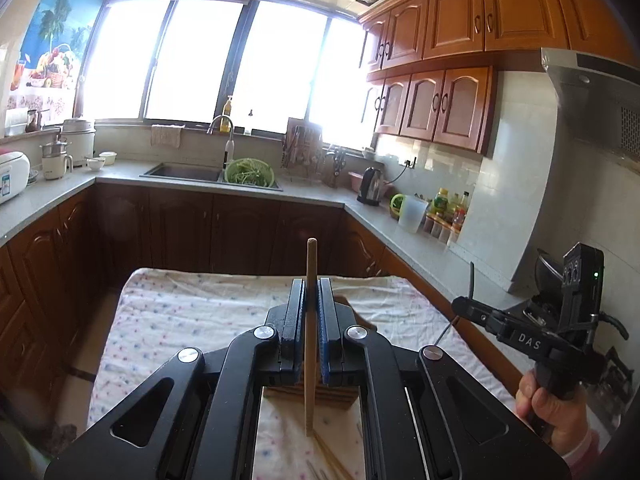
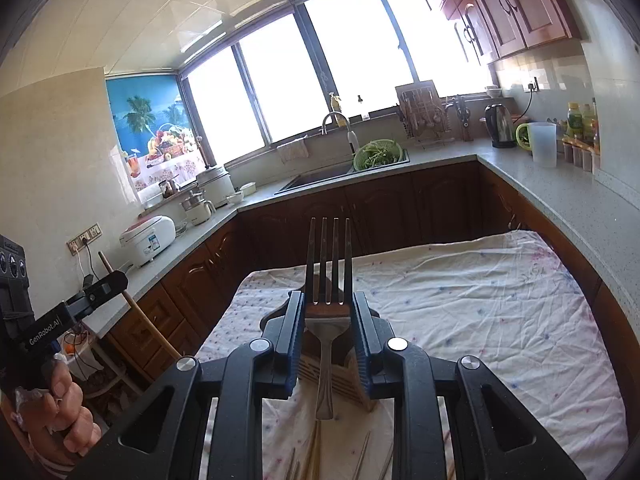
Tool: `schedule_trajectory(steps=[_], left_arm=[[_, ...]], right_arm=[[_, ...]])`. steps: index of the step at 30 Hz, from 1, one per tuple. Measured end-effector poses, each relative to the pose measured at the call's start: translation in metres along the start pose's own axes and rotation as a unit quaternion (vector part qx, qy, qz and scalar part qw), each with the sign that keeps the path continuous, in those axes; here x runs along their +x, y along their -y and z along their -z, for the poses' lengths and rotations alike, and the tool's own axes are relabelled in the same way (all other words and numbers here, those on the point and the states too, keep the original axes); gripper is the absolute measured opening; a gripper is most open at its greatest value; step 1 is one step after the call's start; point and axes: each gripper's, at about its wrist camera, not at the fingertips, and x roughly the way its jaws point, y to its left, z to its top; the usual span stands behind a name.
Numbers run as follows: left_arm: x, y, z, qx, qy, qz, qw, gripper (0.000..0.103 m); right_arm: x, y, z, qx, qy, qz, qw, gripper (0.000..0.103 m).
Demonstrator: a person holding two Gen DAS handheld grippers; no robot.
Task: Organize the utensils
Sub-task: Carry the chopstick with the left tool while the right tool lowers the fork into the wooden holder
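Only the left wrist view shows the left gripper (image 1: 311, 300) head on: its blue pads are clamped on a slim pale wooden chopstick (image 1: 310, 320), which stands nearly upright between them, its blunt top above the fingertips and its lower end hanging over the cloth. The same view catches the right gripper (image 1: 464, 304) from the side at the right edge, carried by a hand (image 1: 548, 400).

The right wrist view gives what that side glimpse hides: the right gripper (image 2: 328, 300) is clamped across the neck of a four-tined stainless steel fork (image 2: 327, 320), tines pointing up and away, its shiny handle dropping down between the fingers. Under both grippers sits a slatted wooden utensil holder (image 2: 340, 376) on the white flower-print cloth (image 2: 480, 320) covering the counter. Several more thin wooden chopsticks (image 2: 312, 456) lie loose on the cloth at the near edge.
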Motion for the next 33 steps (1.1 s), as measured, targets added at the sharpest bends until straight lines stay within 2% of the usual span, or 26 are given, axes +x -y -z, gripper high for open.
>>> schedule_trajectory(steps=[6, 11, 19, 24, 28, 33], left_arm=[[0.027, -0.006, -0.038, 0.003, 0.033, -0.005, 0.9995, 0.005], [0.06, -0.017, -0.047, -0.005, 0.039, -0.015, 0.9991, 0.005], [0.127, -0.041, -0.006, -0.041, -0.005, -0.029, 0.9987, 0.005], [0.156, -0.048, 0.026, -0.05, -0.044, -0.036, 0.9971, 0.005], [0.159, -0.049, 0.042, -0.047, -0.047, -0.046, 0.9967, 0.007], [0.158, -0.048, 0.041, -0.046, -0.05, -0.045, 0.9967, 0.007]], right_arm=[[0.029, 0.004, -0.024, 0.009, 0.013, 0.004, 1.0, 0.023], [0.062, 0.01, -0.029, 0.006, 0.003, 0.011, 1.0, 0.023], [0.116, 0.033, 0.003, 0.026, -0.047, 0.032, 0.998, 0.023], [0.13, 0.041, 0.022, 0.035, -0.069, 0.033, 0.996, 0.023], [0.129, 0.037, 0.029, 0.028, -0.069, 0.035, 0.997, 0.023], [0.13, 0.037, 0.03, 0.027, -0.072, 0.034, 0.996, 0.023]])
